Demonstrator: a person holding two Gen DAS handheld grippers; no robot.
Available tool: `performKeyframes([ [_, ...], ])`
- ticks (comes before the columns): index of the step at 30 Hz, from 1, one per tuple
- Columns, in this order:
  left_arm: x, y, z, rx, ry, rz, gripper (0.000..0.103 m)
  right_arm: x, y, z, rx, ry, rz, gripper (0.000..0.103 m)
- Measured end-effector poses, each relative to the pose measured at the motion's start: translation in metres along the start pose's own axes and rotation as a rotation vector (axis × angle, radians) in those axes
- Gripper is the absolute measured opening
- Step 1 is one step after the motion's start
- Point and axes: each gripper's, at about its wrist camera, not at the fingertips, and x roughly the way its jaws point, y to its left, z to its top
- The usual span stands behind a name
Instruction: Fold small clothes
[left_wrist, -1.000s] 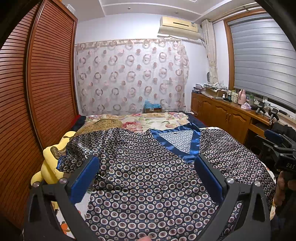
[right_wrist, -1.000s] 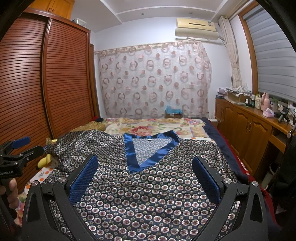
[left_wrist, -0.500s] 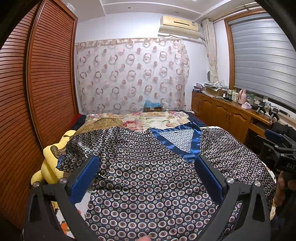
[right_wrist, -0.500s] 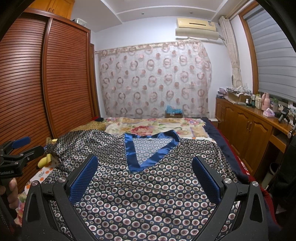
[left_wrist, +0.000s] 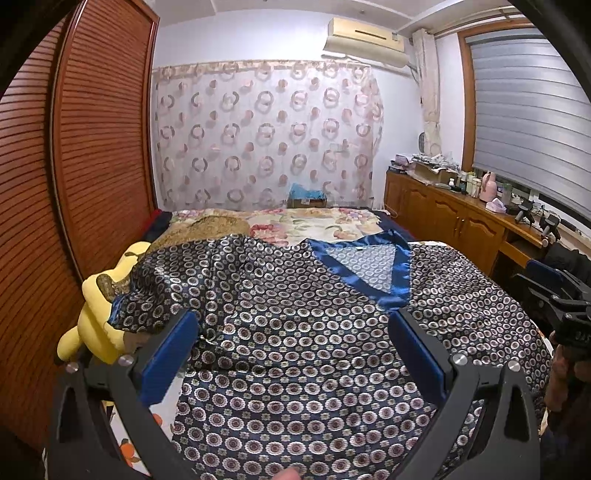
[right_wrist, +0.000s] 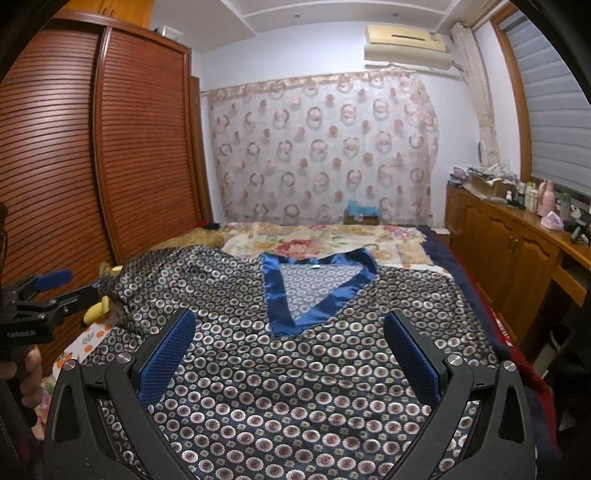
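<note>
Left wrist view: the left gripper (left_wrist: 295, 354) hangs over the bed (left_wrist: 317, 225) with its blue-padded fingers (left_wrist: 168, 356) spread wide and nothing between them. Beneath it lies the patterned satin top (left_wrist: 295, 332) — dark blue with small round motifs — spread flat across the near half of the bed, its blue V-neck trim (left_wrist: 384, 266) pointing toward the camera. The top's left sleeve (left_wrist: 155, 291) is bunched and partly draped over a yellow plush toy (left_wrist: 99, 321) at the bed's left edge. Beyond the top, a floral bedspread (left_wrist: 314, 225) shows. At the far end of the bed stands a cardboard box (left_wrist: 306, 201) with something light blue heaped in it; what that is cannot be told. At the right edge the right gripper (left_wrist: 561, 295) appears from the side.

Right wrist view: the right gripper (right_wrist: 288, 350) also stands wide open, holding nothing, above the lower front of the satin top (right_wrist: 314, 369). The V-neck trim (right_wrist: 314, 295) sits just ahead, midway between the fingers. The same box (right_wrist: 362, 214) with its blue contents stands before the curtain (right_wrist: 321, 147). On the wooden surface (right_wrist: 517, 210) along the right wall sits an open carton (right_wrist: 487, 182) filled with papers or clutter — too small to make out — beside bottles (right_wrist: 532, 195). The left gripper (right_wrist: 48, 291) shows at the left edge, open, in a hand (right_wrist: 27, 373)
</note>
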Motion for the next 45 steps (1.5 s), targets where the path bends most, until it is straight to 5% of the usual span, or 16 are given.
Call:
performKeyframes([
  [12,0.042,0.047,-0.005,0.027,0.116,-0.019,0.103,0.059,0.016,-0.004,-0.054,0.115,0.018,0.103],
  [18,0.057,0.079,-0.004,0.046,0.149,0.029,0.103,0.097,0.03,-0.018,-0.082,0.21,0.047,0.103],
  [26,0.077,0.132,0.008,0.08,0.138,0.127,0.103,0.127,0.059,-0.01,-0.141,0.21,0.108,0.103],
  [40,0.13,0.207,0.021,0.002,0.211,0.071,0.103,0.203,0.106,-0.004,-0.238,0.281,0.191,0.103],
  [45,0.152,0.224,0.022,-0.079,0.287,0.011,0.08,0.224,0.108,-0.004,-0.196,0.331,0.26,0.103],
])
